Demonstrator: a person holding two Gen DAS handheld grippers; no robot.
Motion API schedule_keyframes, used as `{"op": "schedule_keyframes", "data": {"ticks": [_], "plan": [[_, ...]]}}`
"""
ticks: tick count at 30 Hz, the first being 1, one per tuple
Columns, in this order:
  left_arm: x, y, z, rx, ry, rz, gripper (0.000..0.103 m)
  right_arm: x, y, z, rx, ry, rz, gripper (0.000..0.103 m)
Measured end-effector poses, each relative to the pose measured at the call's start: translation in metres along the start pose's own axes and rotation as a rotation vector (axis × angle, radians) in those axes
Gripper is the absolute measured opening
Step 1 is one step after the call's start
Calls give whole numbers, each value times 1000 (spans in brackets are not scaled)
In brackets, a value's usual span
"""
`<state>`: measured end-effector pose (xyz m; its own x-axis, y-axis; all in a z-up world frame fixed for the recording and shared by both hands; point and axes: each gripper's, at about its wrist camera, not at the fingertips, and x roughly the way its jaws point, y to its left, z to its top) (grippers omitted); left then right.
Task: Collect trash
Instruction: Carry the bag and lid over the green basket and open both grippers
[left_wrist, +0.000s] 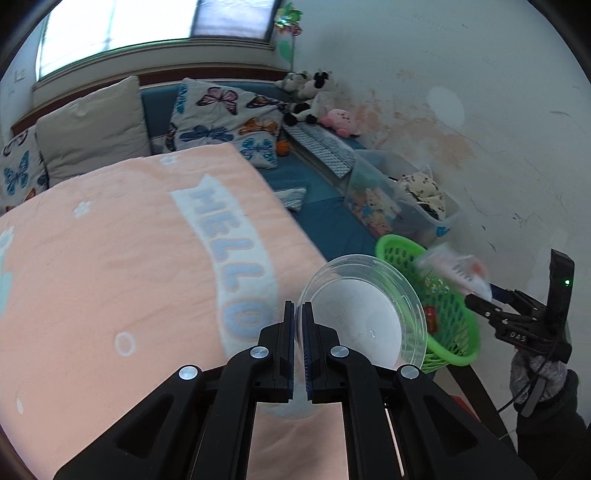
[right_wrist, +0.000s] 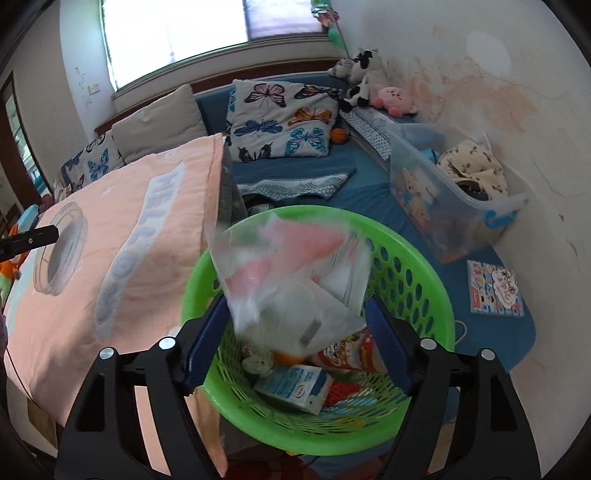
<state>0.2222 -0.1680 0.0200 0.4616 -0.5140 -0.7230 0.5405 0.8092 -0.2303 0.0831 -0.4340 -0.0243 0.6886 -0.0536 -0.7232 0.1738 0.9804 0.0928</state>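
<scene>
My left gripper (left_wrist: 298, 306) is shut on the rim of a clear round plastic container (left_wrist: 364, 314), held above the pink blanket (left_wrist: 129, 258) beside the green basket (left_wrist: 461, 343). In the right wrist view the same container (right_wrist: 61, 254) hangs at the far left. My right gripper (right_wrist: 295, 301) stands open right over the green basket (right_wrist: 436, 295). A blurred clear plastic bag (right_wrist: 291, 273) with pink and white contents is loose between its spread jaws, and the pads do not press on it. In the basket lie a milk carton (right_wrist: 295, 384) and a snack packet (right_wrist: 351, 350).
The pink HELLO blanket (right_wrist: 110, 240) lies left of the basket. A clear storage bin (right_wrist: 454, 199) with clothes stands against the stained wall on the right. A picture book (right_wrist: 495, 288) lies on the blue mat. Butterfly pillows (right_wrist: 280, 122) and plush toys (right_wrist: 369, 85) line the back.
</scene>
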Motion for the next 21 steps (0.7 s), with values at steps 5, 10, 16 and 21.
{"op": "schedule_keyframes", "data": {"ticks": [5,10,16,21], "plan": [[10,-32,10,51,5,-25,4,-7,-12,-4,20,-10,-4,76],[27,-69,19,98,23,-62,4,-23,-26,-9,48,-33,-7,76],[53,-106,22,139,59,-97,4,-45,-38,-16,75,-65,-20,76],[76,-130,20,156,102,-112,4,-58,-48,-22,99,-82,-20,77]]}}
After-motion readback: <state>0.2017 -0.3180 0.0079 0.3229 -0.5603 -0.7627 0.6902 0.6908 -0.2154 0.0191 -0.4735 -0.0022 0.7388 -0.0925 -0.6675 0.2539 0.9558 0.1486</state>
